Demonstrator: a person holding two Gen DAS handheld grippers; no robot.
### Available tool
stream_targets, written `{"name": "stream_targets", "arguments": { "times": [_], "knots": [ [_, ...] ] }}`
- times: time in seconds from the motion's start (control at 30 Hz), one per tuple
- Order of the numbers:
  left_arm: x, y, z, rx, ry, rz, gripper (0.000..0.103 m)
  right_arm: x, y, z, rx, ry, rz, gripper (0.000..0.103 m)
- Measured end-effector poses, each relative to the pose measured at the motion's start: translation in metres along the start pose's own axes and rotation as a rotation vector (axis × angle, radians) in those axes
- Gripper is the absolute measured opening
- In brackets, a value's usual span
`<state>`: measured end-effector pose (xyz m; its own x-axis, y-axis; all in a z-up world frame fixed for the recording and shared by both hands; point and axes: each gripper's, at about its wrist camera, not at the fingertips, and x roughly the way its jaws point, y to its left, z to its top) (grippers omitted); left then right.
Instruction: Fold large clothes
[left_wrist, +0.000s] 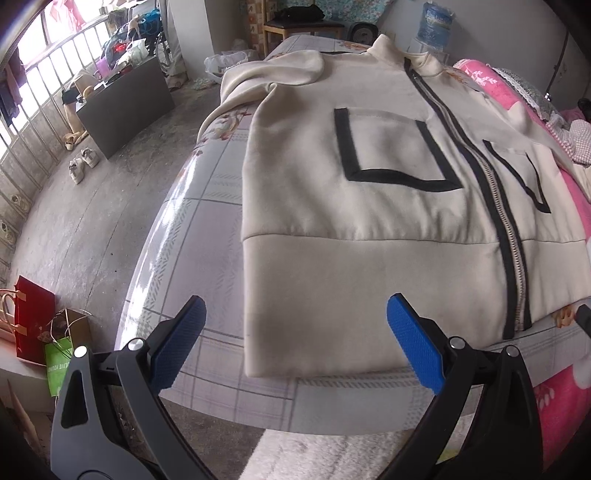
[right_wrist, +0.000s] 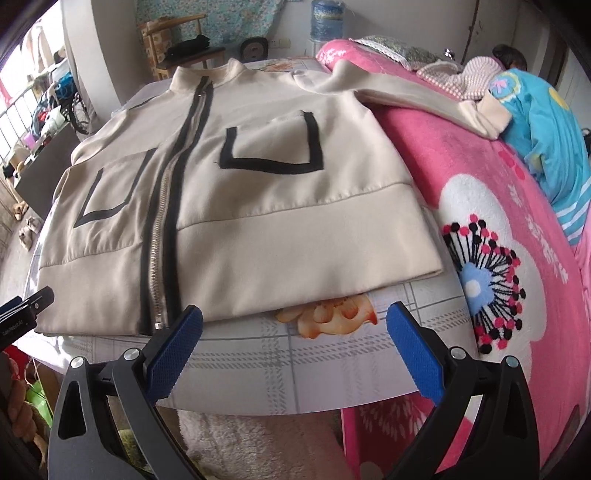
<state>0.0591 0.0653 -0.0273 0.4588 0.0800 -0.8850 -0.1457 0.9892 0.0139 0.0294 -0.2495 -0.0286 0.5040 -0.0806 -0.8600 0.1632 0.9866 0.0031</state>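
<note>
A cream zip-up jacket (left_wrist: 369, 229) with a black-edged zipper and two black-outlined pockets lies flat, front up, on the bed, collar away from me. It also shows in the right wrist view (right_wrist: 258, 206). One sleeve (right_wrist: 424, 96) stretches out over the pink blanket. The other sleeve (left_wrist: 273, 70) is bunched at the far left shoulder. My left gripper (left_wrist: 295, 339) is open and empty, just short of the hem's left corner. My right gripper (right_wrist: 295, 343) is open and empty, before the hem's right part. The left gripper's tip (right_wrist: 26, 306) shows at the left edge.
The bed has a plaid floral sheet (left_wrist: 207, 258) and a pink flowered blanket (right_wrist: 517, 258) on the right. A blue garment (right_wrist: 546, 125) lies far right. A white fluffy rug (right_wrist: 251, 443) is below. Bags (left_wrist: 40, 325), shoes (left_wrist: 83, 162) and a dark cabinet (left_wrist: 125, 110) stand on the floor left.
</note>
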Motion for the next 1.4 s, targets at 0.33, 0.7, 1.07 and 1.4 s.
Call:
{"name": "stream_targets", "arguments": {
  "times": [0.33, 0.7, 1.07, 1.4],
  "knots": [
    [0.03, 0.019, 0.001, 0.019, -0.02, -0.154, 0.095, 0.025, -0.081, 0.019, 0.129, -0.034, -0.006, 0.093],
    [0.029, 0.021, 0.0, 0.056, -0.06, -0.097, 0.074, 0.042, -0.092, 0.03, 0.135, -0.036, -0.005, 0.05],
    [0.024, 0.023, 0.016, 0.049, -0.086, -0.104, 0.016, 0.045, -0.068, 0.047, 0.022, -0.049, -0.059, 0.009],
    [-0.032, 0.033, 0.002, 0.109, -0.148, -0.188, 0.004, -0.01, -0.08, 0.024, 0.036, -0.111, 0.032, 0.005]
  ]
}}
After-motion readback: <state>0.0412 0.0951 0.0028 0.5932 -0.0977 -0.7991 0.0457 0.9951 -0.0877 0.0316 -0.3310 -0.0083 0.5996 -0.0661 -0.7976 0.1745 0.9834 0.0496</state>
